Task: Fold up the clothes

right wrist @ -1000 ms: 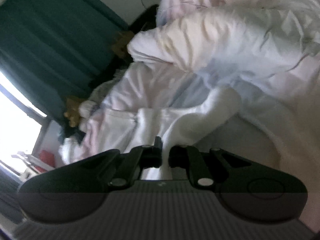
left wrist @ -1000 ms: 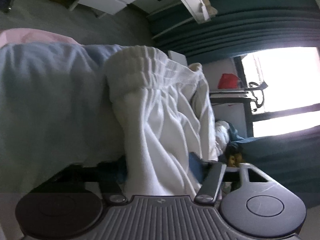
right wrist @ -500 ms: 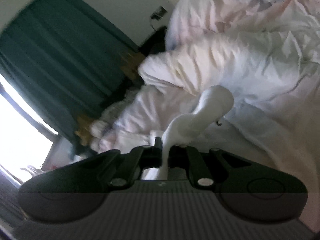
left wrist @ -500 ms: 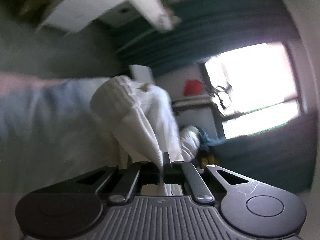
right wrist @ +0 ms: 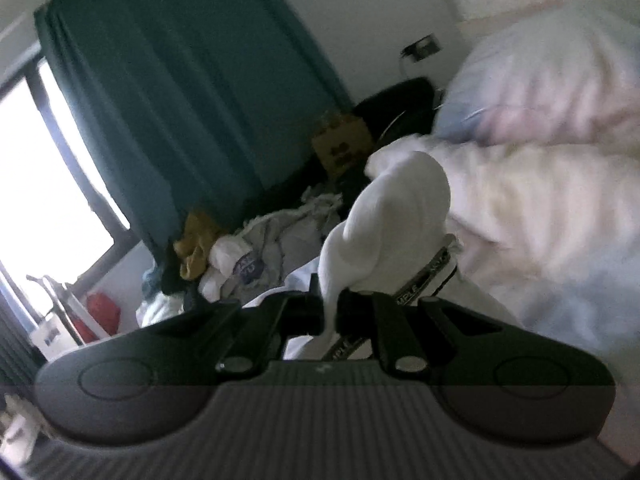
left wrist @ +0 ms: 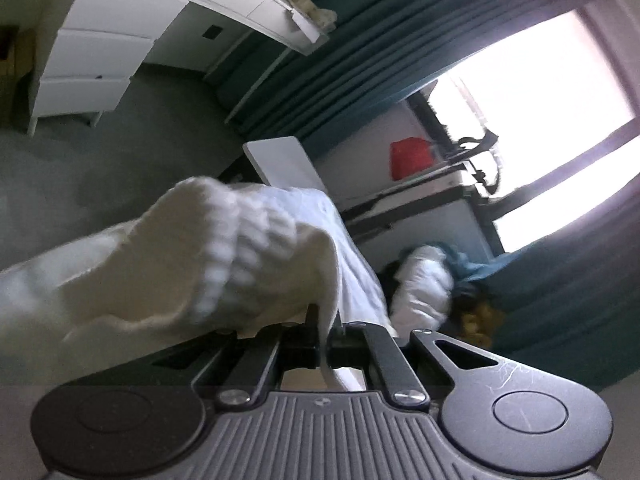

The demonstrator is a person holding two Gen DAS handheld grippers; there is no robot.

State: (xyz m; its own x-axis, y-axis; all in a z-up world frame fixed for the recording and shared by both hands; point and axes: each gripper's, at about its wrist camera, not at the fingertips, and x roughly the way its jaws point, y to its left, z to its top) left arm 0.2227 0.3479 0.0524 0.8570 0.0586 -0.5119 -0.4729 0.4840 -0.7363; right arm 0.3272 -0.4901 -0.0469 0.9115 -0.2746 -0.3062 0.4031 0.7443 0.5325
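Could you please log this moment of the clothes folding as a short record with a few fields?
left gripper: shut on white garment, at its ribbed edge
right gripper: shut on white garment, beside a printed label strip
garment state: bunched, not yet folded
clothes pile: by the teal curtain
bedding: behind the right gripper, blurred

Light: bright glare from the window (left wrist: 532, 128); room dim.
Blur: the bedding (right wrist: 540, 184) is smeared.
Edges: bent and dark.
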